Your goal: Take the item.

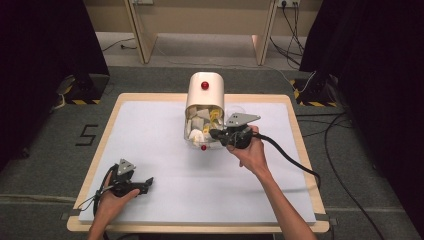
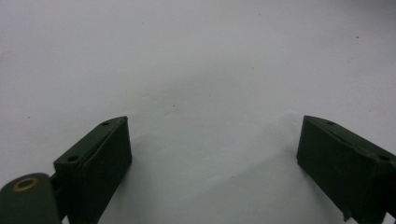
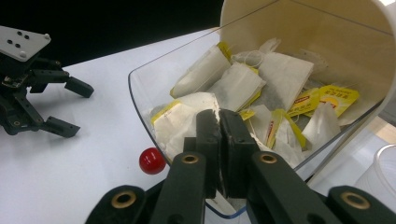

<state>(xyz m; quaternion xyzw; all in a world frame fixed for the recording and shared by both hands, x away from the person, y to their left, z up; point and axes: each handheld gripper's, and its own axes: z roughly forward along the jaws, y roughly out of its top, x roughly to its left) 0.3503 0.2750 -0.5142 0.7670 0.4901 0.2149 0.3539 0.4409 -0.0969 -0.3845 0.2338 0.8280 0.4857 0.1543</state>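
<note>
A cream container [image 1: 205, 95] with a red knob [image 1: 204, 85] stands at the table's far middle. Its clear front bin [image 3: 140, 107] is tipped open and holds several white and yellow tea bags [image 3: 280, 79]. The bin has its own red knob [image 3: 152, 160]. My right gripper [image 1: 212, 133] reaches into the bin from the right. In the right gripper view its jaws [image 3: 218, 116] are pressed together on the edge of a white tea bag [image 3: 180, 119]. My left gripper [image 1: 147, 182] rests low at the near left, open, with only bare white table between its jaws [image 2: 212, 158].
The white mat [image 1: 165, 125] lies on a wooden board with open room at left and front. A clear cup [image 3: 385, 172] stands just right of the container. The left gripper [image 3: 74, 108] is seen far off in the right gripper view. Cables trail over the floor at right.
</note>
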